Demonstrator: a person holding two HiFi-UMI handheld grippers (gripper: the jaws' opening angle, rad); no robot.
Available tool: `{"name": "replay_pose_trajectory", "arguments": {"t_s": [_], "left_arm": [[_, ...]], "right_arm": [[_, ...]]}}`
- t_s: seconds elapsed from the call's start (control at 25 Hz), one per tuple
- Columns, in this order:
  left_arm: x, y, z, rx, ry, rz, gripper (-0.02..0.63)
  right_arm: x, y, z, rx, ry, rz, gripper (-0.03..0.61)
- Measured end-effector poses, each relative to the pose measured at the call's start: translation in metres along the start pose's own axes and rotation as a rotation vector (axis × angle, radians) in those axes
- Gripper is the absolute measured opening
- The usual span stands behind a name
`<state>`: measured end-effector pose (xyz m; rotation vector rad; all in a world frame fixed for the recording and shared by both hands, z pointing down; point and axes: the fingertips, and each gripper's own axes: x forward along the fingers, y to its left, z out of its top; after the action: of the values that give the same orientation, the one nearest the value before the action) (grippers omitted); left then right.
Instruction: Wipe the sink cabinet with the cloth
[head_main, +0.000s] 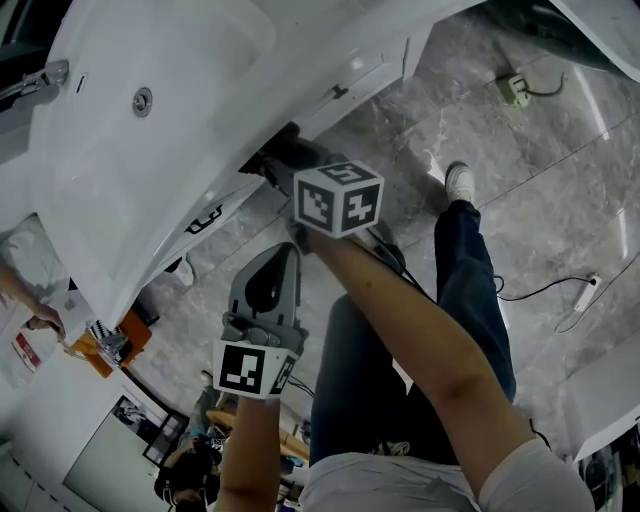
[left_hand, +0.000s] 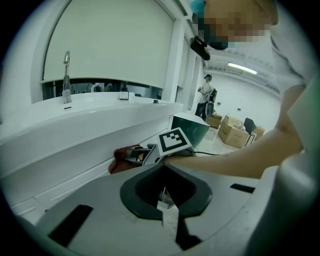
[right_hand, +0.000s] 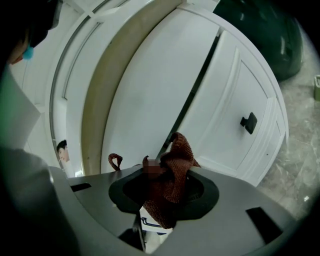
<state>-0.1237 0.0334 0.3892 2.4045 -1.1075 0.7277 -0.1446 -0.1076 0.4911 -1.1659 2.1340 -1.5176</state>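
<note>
Noted cloth (right_hand: 172, 175) pinched in right gripper (right_hand: 160, 200), bunched, close up to sink cabinet (right_hand: 150, 100) door seam. Found left gripper (left_hand: 167, 200) jaws together, empty. Judged risk: losing wad to drag along door, given loose bunching; snagging on handle (right_hand: 248, 121).

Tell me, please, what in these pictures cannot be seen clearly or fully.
- Head view: the right gripper hides nearly all of the cloth.
- Right gripper view: the bunched cloth covers the fingers; whether it touches the cabinet cannot be told.
- Head view: the faucet is cut off by the left edge.
</note>
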Motion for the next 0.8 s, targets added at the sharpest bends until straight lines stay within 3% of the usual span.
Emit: {"name": "replay_pose_trajectory", "arguments": {"t_s": [0.2,0.36,0.64,0.8], "left_arm": [[-0.001,-0.001,0.002,-0.021,-0.002,0.001,0.011],[0.001,-0.004,0.003,-0.034,0.0,0.002,0.011],[0.013,-0.011,0.008,-0.053,0.005,0.044,0.011],[0.023,-0.016,0.015,-0.072,0.002,0.075,0.011]], "right_arm": [[-0.008,-0.002,0.002,-0.04,0.027,-0.003,0.114],[-0.018,-0.02,0.005,0.006,0.056,-0.028,0.114],[-0.008,-0.031,0.014,0.085,0.102,0.017,0.114],[-0.006,-0.031,0.016,0.051,0.154,0.034,0.114]]}}
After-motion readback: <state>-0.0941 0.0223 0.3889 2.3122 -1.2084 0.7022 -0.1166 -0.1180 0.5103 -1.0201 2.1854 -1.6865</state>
